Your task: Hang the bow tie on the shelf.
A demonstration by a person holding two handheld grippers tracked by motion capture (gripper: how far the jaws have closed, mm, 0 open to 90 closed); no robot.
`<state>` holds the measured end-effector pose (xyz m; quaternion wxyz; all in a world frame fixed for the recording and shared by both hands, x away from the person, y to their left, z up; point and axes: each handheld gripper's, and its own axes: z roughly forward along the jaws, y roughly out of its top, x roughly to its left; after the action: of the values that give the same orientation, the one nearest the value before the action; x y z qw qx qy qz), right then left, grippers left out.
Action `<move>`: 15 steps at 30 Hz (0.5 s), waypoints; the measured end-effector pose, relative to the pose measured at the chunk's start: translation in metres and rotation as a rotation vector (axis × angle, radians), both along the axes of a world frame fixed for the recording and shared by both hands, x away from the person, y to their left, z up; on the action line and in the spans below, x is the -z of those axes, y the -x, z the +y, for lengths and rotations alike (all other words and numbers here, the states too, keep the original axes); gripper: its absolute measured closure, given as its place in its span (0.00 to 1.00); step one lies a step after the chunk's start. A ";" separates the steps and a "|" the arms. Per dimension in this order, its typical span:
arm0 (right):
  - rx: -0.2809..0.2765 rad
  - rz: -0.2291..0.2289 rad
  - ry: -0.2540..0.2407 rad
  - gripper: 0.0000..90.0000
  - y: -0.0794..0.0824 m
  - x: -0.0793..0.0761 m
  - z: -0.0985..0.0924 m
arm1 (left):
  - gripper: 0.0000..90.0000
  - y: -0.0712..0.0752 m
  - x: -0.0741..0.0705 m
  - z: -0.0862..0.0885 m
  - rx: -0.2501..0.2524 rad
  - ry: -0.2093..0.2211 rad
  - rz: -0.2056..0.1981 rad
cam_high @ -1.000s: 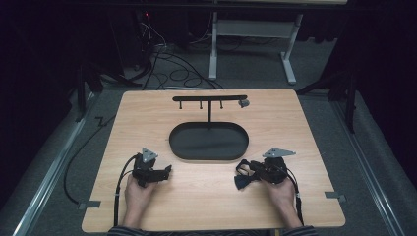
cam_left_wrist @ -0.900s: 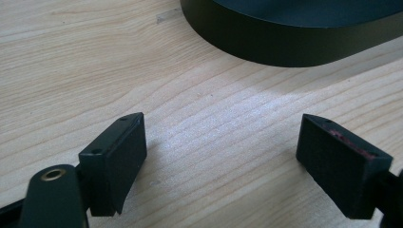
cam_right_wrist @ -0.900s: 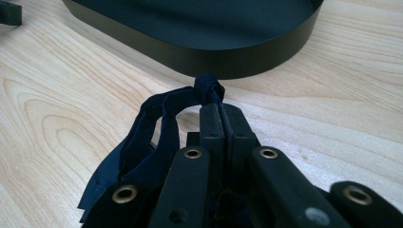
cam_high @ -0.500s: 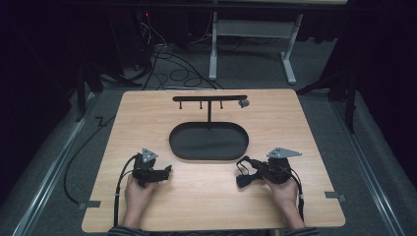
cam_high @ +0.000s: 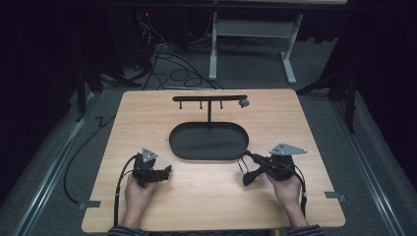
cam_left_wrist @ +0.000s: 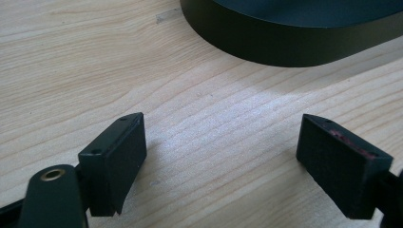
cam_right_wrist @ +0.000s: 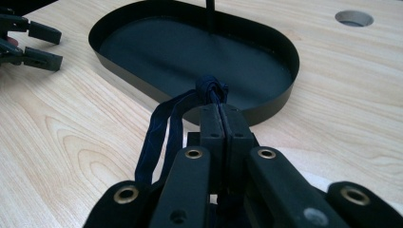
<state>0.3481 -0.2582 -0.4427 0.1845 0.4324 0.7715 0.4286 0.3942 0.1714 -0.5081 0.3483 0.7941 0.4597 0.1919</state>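
My right gripper is shut on a dark blue cord loop; its knot sticks out past the fingertips. It hovers just short of the near rim of a black oval tray. In the high view the right gripper sits at the black oval tray's front right corner. From the tray rises a black T-shaped stand with small hooks under its bar. My left gripper is open over bare wood near the tray's rim, and in the high view the left gripper lies front left of the tray.
The wooden table has a round hole beyond the tray's right end. A small grey piece hangs at the stand's right end. Cables and a table frame lie on the floor behind.
The right gripper has lifted and swung its tip closer to the tray's front right rim, carrying the cord loop. The left gripper has stayed put.
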 end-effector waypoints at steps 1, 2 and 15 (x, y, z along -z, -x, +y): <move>-0.001 -0.004 0.000 1.00 0.000 -0.001 0.000 | 0.19 0.000 0.000 0.000 0.000 0.001 -0.002; 0.002 -0.004 -0.001 1.00 0.000 -0.002 0.000 | 0.19 0.000 0.000 0.000 0.000 0.001 -0.001; -0.005 -0.062 -0.008 1.00 -0.003 -0.023 -0.001 | 0.19 0.000 0.000 0.000 0.000 0.000 0.000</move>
<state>0.3507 -0.2590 -0.4194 0.2055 0.4176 0.7649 0.4453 0.3942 0.1713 -0.5081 0.3484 0.7939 0.4599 0.1919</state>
